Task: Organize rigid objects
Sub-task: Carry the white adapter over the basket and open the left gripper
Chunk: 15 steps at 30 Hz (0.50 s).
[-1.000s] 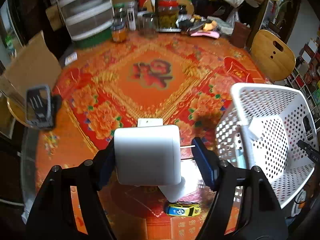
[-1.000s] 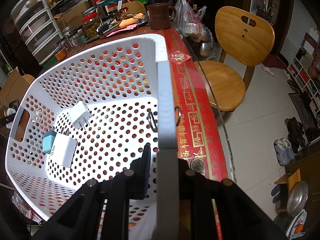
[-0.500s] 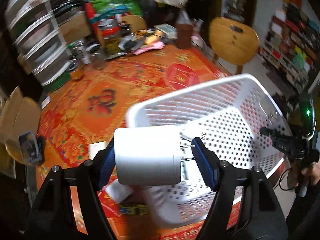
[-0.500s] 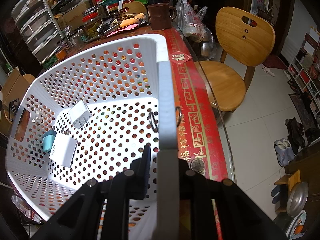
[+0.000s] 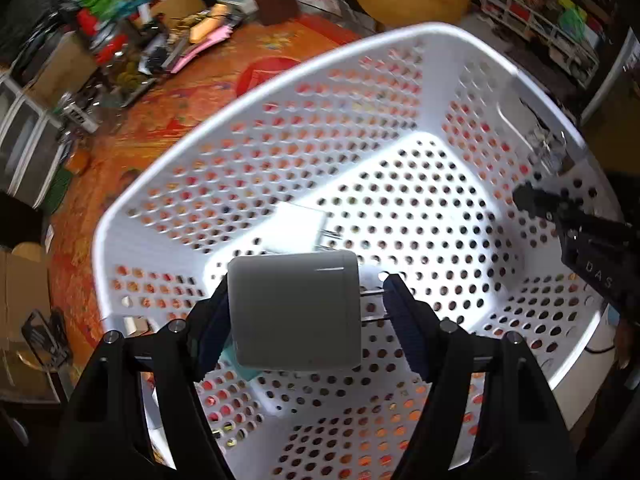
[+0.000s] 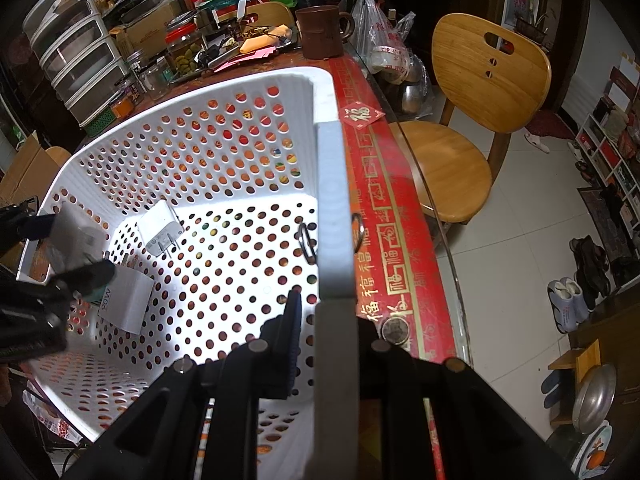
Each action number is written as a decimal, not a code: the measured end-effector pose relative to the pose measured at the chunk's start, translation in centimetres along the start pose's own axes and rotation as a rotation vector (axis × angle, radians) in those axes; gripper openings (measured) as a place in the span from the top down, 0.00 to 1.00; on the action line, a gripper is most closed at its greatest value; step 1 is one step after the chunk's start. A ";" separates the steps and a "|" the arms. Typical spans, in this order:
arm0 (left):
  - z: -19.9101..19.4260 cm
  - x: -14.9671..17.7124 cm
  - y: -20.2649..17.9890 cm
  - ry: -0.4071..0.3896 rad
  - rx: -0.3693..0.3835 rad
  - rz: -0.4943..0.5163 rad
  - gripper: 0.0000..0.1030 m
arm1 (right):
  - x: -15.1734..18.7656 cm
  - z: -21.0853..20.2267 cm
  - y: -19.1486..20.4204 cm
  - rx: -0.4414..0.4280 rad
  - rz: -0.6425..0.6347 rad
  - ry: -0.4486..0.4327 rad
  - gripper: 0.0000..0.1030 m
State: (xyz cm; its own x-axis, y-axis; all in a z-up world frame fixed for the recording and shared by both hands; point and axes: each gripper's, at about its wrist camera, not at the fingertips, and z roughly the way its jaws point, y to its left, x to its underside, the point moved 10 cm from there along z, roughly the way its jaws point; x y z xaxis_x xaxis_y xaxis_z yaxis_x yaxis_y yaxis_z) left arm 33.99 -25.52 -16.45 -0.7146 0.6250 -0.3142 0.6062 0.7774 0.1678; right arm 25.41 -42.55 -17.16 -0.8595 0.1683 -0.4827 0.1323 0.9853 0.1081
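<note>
Left gripper (image 5: 308, 308): fingers grasping a white charger block (image 5: 296, 312); one finger on its flat back, the other against the tips of its two metal prongs. Held above the inside of the basket.
Charger block: smooth matt plastic, square with rounded corners.
Right gripper (image 6: 334, 312): fingers clenched on the rim of the white basket (image 6: 332, 184), one finger inside the wall, one outside.
Basket: white moulded plastic, rectangular with rounded corners, walls and floor pierced all over by round holes; a slot handle in each end wall.
Basket contents: small white plug adapter (image 6: 160, 230) lying with prongs toward the middle; a larger white adapter with grey lettering (image 6: 126, 306) near it, close to the end wall; something teal just beside that one, mostly hidden.
Desk (image 6: 384, 216): red and orange patterned cloth with gold characters under a glass sheet; basket stands on it at the edge.
Surroundings: brown mug (image 6: 322, 32), glass jars, stacked translucent drawers (image 6: 76, 56) at the far side; a wooden chair (image 6: 472, 92) beside the desk on a tiled floor.
Obstruction: in the left wrist view the held block covers the basket floor beneath it.
View difference: only the right wrist view shows the lettered adapter clearly; left gripper appears there blurred at the left edge.
</note>
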 end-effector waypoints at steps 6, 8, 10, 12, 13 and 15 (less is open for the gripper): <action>1.7 0.3 -1.3 0.041 0.006 0.027 0.32 | 0.1 0.0 0.0 0.007 -0.002 -0.002 0.85; 2.2 0.5 -1.2 0.053 0.007 0.027 0.32 | 0.2 0.0 0.1 0.006 -0.003 -0.001 0.85; 2.3 0.6 -1.1 0.058 0.016 0.023 0.32 | 0.2 0.0 0.1 0.003 -0.003 0.000 0.85; 2.4 0.7 -1.0 0.062 0.006 0.030 0.32 | 0.2 0.0 0.1 0.000 -0.002 0.000 0.85; 2.4 0.8 -1.1 0.066 0.005 0.037 0.31 | 0.1 0.0 0.1 0.001 -0.003 0.001 0.85; 2.4 0.7 -1.1 0.064 0.011 0.040 0.31 | 0.1 0.0 0.1 0.000 -0.003 0.000 0.85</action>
State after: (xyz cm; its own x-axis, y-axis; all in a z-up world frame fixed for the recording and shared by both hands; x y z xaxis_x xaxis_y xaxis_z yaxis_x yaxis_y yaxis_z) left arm 33.63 -26.12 -19.10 -0.7104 0.6591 -0.2467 0.6384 0.7511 0.1684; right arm 25.35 -42.43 -17.23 -0.8599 0.1652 -0.4830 0.1297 0.9858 0.1062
